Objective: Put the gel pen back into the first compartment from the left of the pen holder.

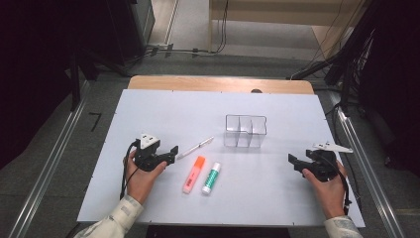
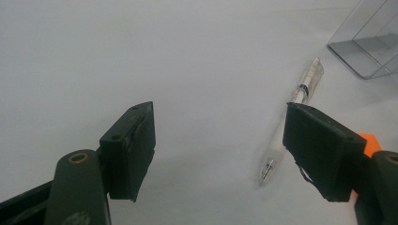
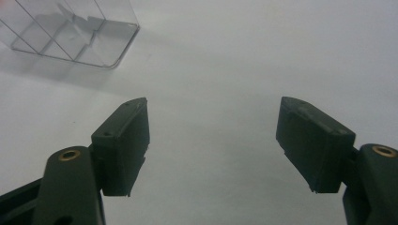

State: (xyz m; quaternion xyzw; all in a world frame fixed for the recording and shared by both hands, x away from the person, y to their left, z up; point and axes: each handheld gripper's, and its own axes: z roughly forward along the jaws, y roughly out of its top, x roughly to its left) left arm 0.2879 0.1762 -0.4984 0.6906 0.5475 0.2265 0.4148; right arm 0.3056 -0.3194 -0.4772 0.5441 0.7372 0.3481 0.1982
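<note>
Lying on the white table top [image 1: 163, 114], the slim clear-barrelled pen [image 1: 194, 148] is set on a slant, its long axis running from the near left up to the far right, its tip toward the left gripper [image 1: 171, 153]. That gripper is held just beside the pen's near end with its jaws spread wide and nothing between them; in the left gripper view the pen [image 2: 291, 122] is seen just inside the right-hand jaw rather than centred in the gap. An orange highlighter [image 1: 193, 174] and a green-and-white glue stick [image 1: 211, 178] are laid nearer, and a clear plastic divided organiser [image 1: 245, 131] stands farther right. The right gripper [image 1: 294, 161], likewise released and empty, is held well apart. Part of the pen's barrel is covered by the jaw, and any markings cannot be made out.
</note>
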